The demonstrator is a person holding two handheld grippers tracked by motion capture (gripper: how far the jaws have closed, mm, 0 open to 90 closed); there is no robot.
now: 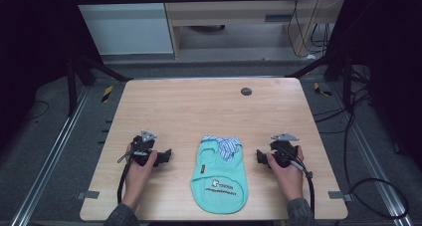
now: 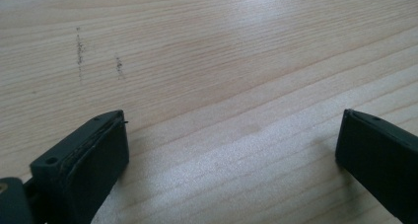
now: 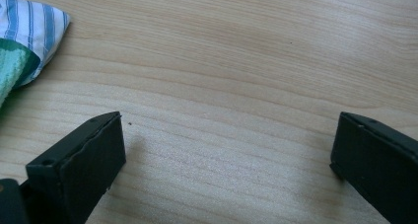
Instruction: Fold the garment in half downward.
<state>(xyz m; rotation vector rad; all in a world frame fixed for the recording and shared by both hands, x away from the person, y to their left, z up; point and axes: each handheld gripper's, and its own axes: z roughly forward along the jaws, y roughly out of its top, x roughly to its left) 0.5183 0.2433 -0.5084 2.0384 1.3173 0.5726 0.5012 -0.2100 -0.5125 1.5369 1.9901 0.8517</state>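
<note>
Both tongs (image 1: 164,156) (image 1: 260,156) gape beside a flat mint-green shirt (image 1: 219,178) with striped collar.

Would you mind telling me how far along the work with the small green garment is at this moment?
Nothing looks done yet: the green garment lies flat on the table, its striped collar unfolded. Nothing is in hand; the left gripper and right gripper rest open on either side, apart from it. Any grasping or folding is still left.
</note>
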